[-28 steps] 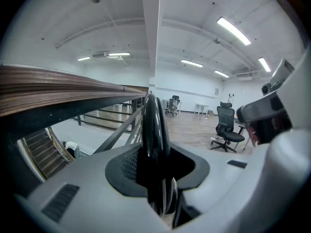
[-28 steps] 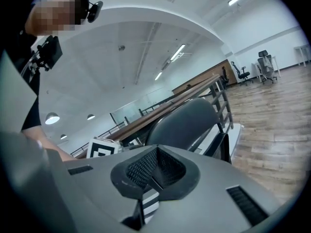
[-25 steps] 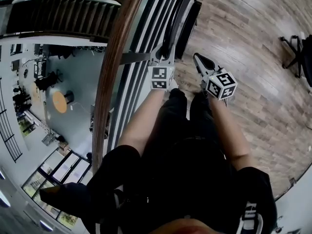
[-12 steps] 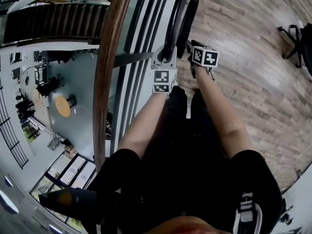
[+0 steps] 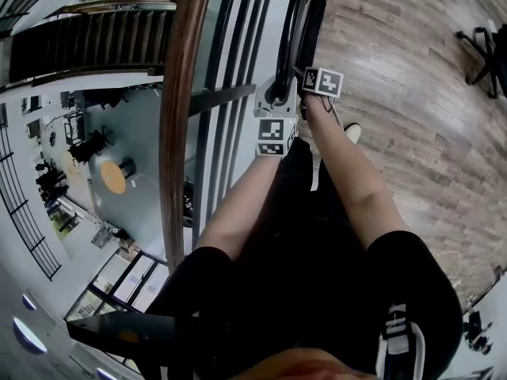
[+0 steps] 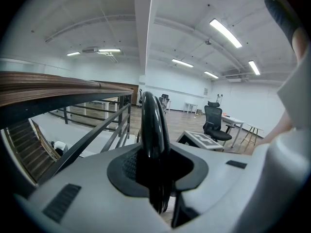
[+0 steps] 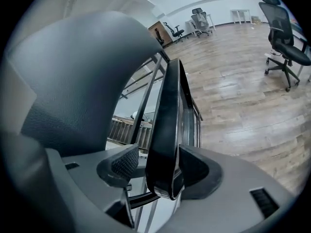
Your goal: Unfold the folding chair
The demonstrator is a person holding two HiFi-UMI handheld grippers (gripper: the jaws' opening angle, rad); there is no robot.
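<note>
- Two grippers are at the folding chair (image 5: 299,22), both on the floor side of the wooden handrail (image 5: 176,117).
- The folding chair is black and folded flat. It stands close against the dark bars (image 5: 230,77) under the handrail, on the side away from the drop, with its thin edge turned up toward the head view.
- The left gripper (image 5: 275,93) is the nearer of the two to the handrail. Its jaws are closing, and both pads press on a glossy black frame tube (image 6: 153,125) of the chair, which fills the gap between them.
- The right gripper (image 5: 304,76) is a little farther from the handrail, just beside the left one and tilted downward.
- Its jaws are opening with the chair's dark edge (image 7: 167,125) between them. The pad on the handrail side stands clear of that edge, with the bars showing through the gap. The other pad lies close against the edge, and I cannot tell whether it touches.
- The person's bare forearms reach out from the black-clothed body, alongside the handrail and apart from it.
- A white shoe (image 5: 351,133) rests on the wood floor (image 5: 396,77), farther from the handrail than both grippers.
- An office chair (image 7: 284,33) stands well apart from the handrail, across the wood floor.
- Beyond the handrail lies a lower level with a staircase (image 5: 87,42) and a round orange table (image 5: 115,176).
</note>
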